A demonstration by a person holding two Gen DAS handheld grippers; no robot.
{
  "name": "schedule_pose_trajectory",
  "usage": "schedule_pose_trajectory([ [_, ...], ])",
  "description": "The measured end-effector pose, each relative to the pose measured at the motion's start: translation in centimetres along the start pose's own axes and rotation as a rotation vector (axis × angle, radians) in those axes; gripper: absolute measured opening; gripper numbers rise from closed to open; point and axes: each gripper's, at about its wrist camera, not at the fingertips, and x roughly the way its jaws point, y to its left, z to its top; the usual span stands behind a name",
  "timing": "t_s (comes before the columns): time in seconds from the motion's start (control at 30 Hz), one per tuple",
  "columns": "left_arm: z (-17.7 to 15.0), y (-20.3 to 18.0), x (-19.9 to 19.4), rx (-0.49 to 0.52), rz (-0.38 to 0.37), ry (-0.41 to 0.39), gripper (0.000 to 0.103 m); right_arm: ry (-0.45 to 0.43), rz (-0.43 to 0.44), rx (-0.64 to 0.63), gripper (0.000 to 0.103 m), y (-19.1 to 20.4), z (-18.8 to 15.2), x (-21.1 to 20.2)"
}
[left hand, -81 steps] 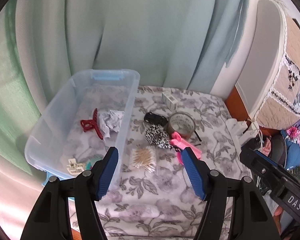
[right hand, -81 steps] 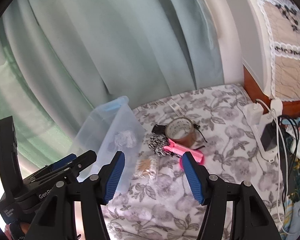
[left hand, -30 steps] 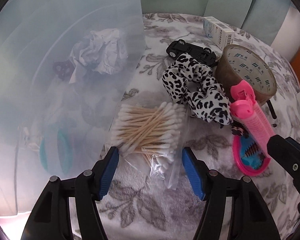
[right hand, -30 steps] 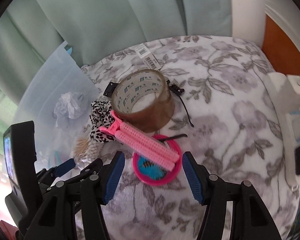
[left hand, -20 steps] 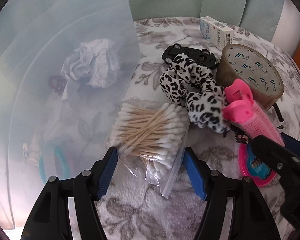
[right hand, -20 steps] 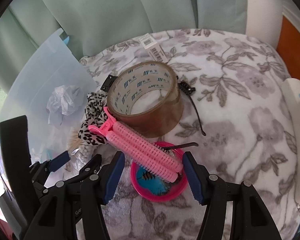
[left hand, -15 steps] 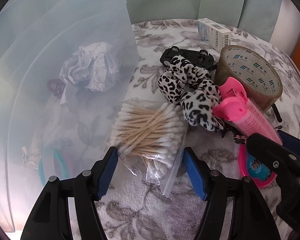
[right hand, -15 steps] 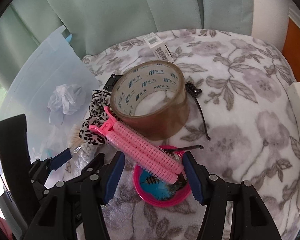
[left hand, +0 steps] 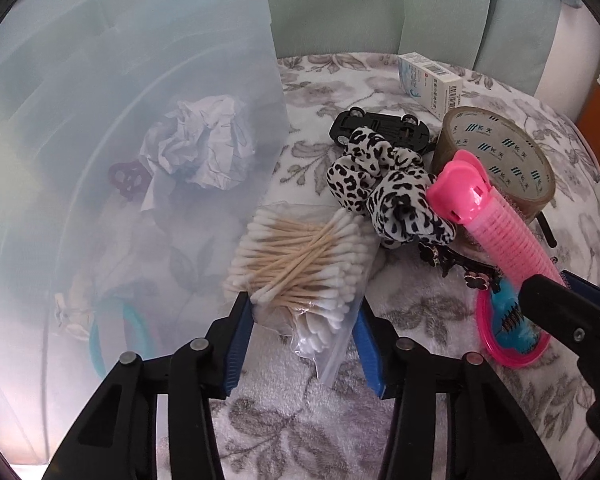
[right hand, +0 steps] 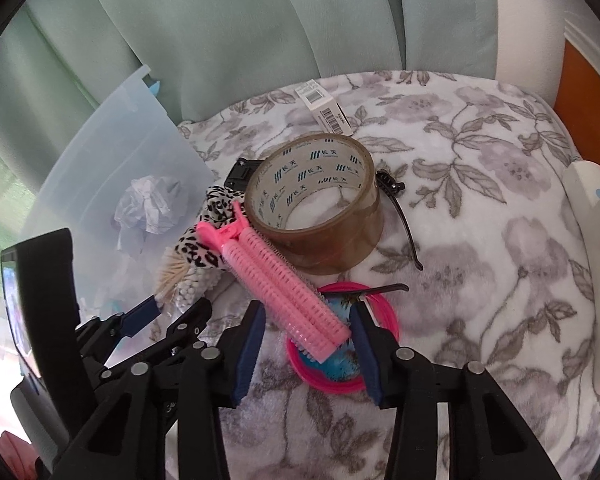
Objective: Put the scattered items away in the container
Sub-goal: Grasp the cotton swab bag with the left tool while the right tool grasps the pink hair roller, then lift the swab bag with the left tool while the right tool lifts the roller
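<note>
A clear bag of cotton swabs [left hand: 296, 256] lies on the floral blanket beside the translucent bin [left hand: 100, 80]. My left gripper [left hand: 302, 320] has its jaws narrowed around the bag's near end, both blue pads touching it. A pink hair roller clip [right hand: 284, 280] rests on a roll of brown tape [right hand: 320, 200] and a pink round mirror [right hand: 384, 312]. My right gripper [right hand: 306, 324] is half closed astride the roller's near end, with a gap still showing on the left side. A leopard scrunchie [left hand: 380, 184] lies between the swabs and the tape.
Crumpled paper [left hand: 200, 140] and small items lie inside the bin. A black toy car [left hand: 380, 124], a small white box [left hand: 428, 80] and a black hair clip [right hand: 400, 216] lie on the blanket. Green curtains hang behind. A white power strip [right hand: 596, 240] sits at right.
Both grippers dropped from high above down to the blanket. In the last half second both pairs of jaws narrowed, the left around the swab bag, the right around the pink roller.
</note>
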Motion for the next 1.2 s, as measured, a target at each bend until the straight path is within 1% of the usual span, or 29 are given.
schedule_pose_trajectory([
  [0.13, -0.3, 0.1, -0.7, -0.002, -0.014, 0.003, 0.049, -0.015, 0.016, 0.019, 0.039, 0.1, -0.4, -1.0],
  [0.33, -0.8, 0.3, -1.7, 0.006, -0.042, 0.001, 0.048, -0.032, 0.009, 0.043, 0.036, 0.4, -1.5, -2.6],
  [0.73, -2.3, 0.5, -5.5, 0.036, -0.092, -0.041, 0.046, -0.067, 0.010, 0.099, 0.029, 0.7, -4.1, -6.6],
  [1.2, -3.3, 0.7, -10.5, 0.066, -0.129, -0.139, 0.046, -0.193, 0.015, 0.134, 0.028, 0.9, -5.1, -12.4],
])
